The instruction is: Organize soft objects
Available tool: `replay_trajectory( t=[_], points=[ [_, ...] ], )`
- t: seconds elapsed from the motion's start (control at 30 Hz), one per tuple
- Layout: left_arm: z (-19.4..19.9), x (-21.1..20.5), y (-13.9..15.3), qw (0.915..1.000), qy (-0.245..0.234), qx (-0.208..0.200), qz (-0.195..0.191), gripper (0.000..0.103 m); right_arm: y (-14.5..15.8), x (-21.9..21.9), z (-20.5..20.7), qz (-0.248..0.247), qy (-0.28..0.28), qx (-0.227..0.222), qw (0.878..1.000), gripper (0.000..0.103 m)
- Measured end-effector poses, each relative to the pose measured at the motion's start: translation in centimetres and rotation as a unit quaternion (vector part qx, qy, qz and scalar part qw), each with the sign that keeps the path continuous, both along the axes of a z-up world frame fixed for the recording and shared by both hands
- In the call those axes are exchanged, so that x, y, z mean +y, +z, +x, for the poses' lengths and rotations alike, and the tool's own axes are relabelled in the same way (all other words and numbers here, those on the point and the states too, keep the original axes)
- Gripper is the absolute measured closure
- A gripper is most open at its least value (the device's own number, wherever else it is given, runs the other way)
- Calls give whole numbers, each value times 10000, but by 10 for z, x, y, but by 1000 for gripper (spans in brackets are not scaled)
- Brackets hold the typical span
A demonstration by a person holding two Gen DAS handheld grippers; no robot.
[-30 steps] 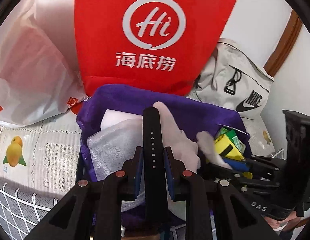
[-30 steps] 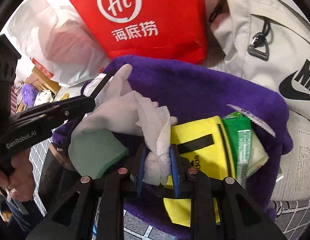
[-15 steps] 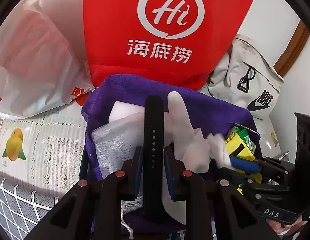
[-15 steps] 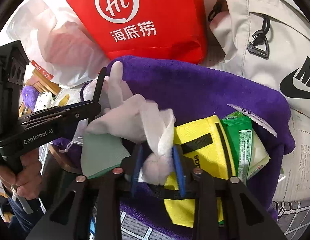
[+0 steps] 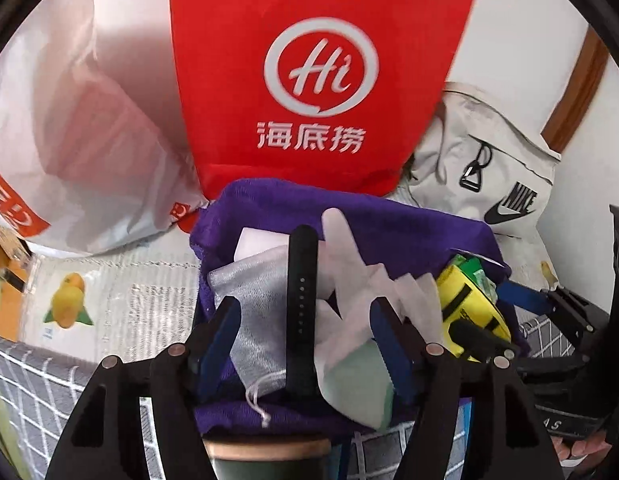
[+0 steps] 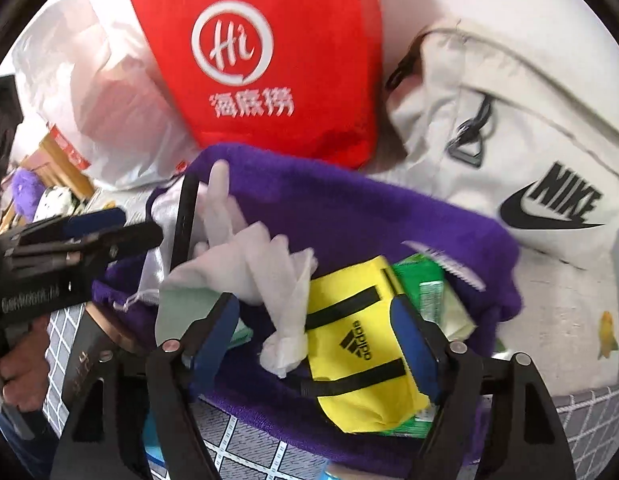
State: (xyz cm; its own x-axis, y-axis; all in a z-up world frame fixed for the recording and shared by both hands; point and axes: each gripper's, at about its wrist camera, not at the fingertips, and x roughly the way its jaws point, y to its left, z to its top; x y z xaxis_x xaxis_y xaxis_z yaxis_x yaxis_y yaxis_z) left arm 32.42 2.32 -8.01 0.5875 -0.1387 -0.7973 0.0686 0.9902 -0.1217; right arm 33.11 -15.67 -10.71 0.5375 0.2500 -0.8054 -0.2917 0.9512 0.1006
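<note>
The left gripper (image 5: 305,320) has just released the black strap (image 5: 302,312), which lies straight between its spread jaws, long axis running away from them. The right gripper (image 6: 313,320) (also just opened) frames the white glove (image 6: 261,264), lying loose in the purple fabric bin (image 6: 349,216).

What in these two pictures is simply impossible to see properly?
- Green packet, right wrist view: print blurred, partly hidden behind the yellow Adidas pouch.
- Dark green cup, left wrist view: cut off by the bottom edge.
- White glove: cuff hidden by the jaws.
</note>
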Motion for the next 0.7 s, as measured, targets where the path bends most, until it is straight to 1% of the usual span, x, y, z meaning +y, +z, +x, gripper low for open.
replay_trajectory(
  t=[0.07,0.1,0.13,0.2,0.3,0.37,0.43,0.5,0.6,0.7],
  points=[
    [-11,-3,13,9999,-16,-130,51,36,8,-2,-5,30,-84,-16,10000,25],
    [-17,-6,18,9998,-46,-192,95,30,14,-4,-11,60,-119,-66,9999,22],
    [-23,-8,22,9996,-81,-232,170,26,20,-5,-18,53,-137,-130,9998,20],
    [-37,-12,30,9992,-139,-235,290,26,30,-7,-33,-10,-166,-252,9995,14],
    [-64,-11,42,9992,-189,-309,191,26,46,-12,-60,-29,-235,-427,9988,12],
    [-85,-12,47,9991,-208,-347,137,26,52,-16,-78,134,-273,-431,9986,11],
    [-108,-12,50,9990,-221,-369,126,26,55,-20,-94,320,-326,-386,9982,11],
    [-127,-12,51,9990,-170,-383,152,26,58,-23,-113,395,-372,-384,9978,11],
    [-160,-12,50,9989,-77,-406,224,26,58,-20,-148,403,-391,-410,9976,7],
    [-188,-11,48,9989,-25,-433,201,26,57,-16,-176,315,-346,-454,9979,6]
  ],
)
